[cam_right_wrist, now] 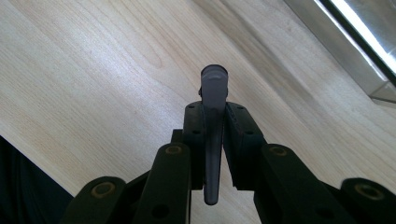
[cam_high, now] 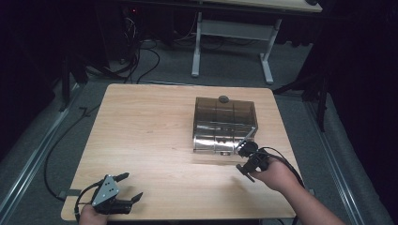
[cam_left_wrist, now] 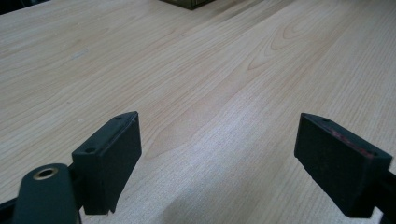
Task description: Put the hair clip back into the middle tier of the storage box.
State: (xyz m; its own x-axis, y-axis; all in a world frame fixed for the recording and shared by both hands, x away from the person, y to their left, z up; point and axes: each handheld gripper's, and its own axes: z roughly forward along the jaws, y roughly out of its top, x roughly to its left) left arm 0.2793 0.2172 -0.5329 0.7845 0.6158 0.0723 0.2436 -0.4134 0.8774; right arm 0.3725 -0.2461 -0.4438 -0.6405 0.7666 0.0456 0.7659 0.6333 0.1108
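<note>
One slim grey tool (cam_right_wrist: pixel 214 116) sits pinched between the jaws of your right gripper (cam_right_wrist: pixel 214 123), pressed flat on both faces. In the right gripper view its long axis runs from 6 o'clock to 12 o'clock, in line with the jaws, and its rounded head points away from you past the fingertips. In the high view the right gripper (cam_high: pixel 247 152) holds it at the near right corner of the brown see-through box (cam_high: pixel 225 123), at about 5 o'clock from the box's middle; whether the head touches the box cannot be told. The step in hand appears to be bringing the tool to the box; your next move likely calls for a steady, aligned approach. Your left gripper (cam_high: pixel 127 186), jaws spread wide, rests idle at 7 o'clock on the wooden table (cam_high: pixel 145 126).
</note>
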